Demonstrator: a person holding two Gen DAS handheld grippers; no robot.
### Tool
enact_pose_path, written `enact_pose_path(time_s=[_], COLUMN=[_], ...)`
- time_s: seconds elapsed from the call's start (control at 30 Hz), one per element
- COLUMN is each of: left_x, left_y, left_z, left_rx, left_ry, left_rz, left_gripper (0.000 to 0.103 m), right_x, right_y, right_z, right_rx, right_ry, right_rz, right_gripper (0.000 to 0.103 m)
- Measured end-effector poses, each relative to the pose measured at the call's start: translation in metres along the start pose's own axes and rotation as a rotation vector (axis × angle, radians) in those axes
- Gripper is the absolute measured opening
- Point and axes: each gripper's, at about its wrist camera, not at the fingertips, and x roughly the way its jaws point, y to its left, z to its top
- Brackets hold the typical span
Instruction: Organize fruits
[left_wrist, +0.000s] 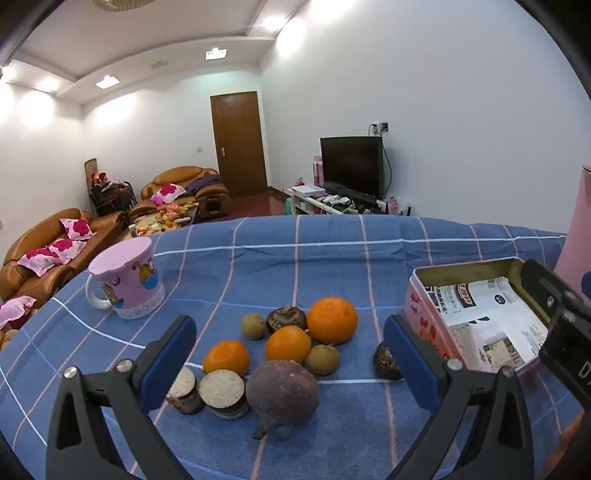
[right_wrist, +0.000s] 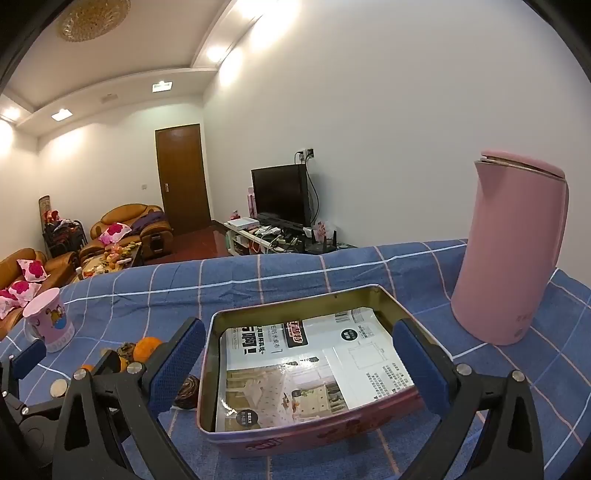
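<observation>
Both tongs released, nothing held: left gripper (left_wrist: 290, 354) over the loose fruit pile (left_wrist: 284, 350) on the blue checked cloth (left_wrist: 332, 258), right gripper (right_wrist: 299, 360) over the paper-lined pink rectangular tin (right_wrist: 314, 428). Risk: round fruit likely rolls if nudged; wide jaws may catch two at once.

On the worktop (left_wrist: 332, 258) the fruits (left_wrist: 280, 354) lie clustered near the front, between a mug (left_wrist: 127, 282) to their left and farther back and an open tin (left_wrist: 476, 321) to their right. Printed paper (right_wrist: 314, 365) lies inside the tin. A kettle (right_wrist: 509, 254) stands upright right of the tin, farther back.
</observation>
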Motion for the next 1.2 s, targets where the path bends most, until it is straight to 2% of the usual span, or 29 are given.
enact_pose_path(time_s=[0.13, 0.33, 1.2], left_x=[0.008, 0.002, 0.000], left_y=[-0.005, 0.004, 0.007], left_z=[0.004, 0.000, 0.000], left_rx=[-0.015, -0.022, -0.020], left_ry=[0.036, 0.009, 0.004], left_rz=[-0.018, -0.039, -0.041], left_gripper=[0.103, 0.103, 0.103], right_x=[0.000, 0.001, 0.001], right_y=[0.000, 0.003, 0.002], right_z=[0.000, 0.000, -0.001], right_rx=[0.001, -0.011, -0.010], right_ry=[-0.004, -0.003, -0.005], right_rz=[0.005, 0.003, 0.005], right_gripper=[0.102, 0.102, 0.102])
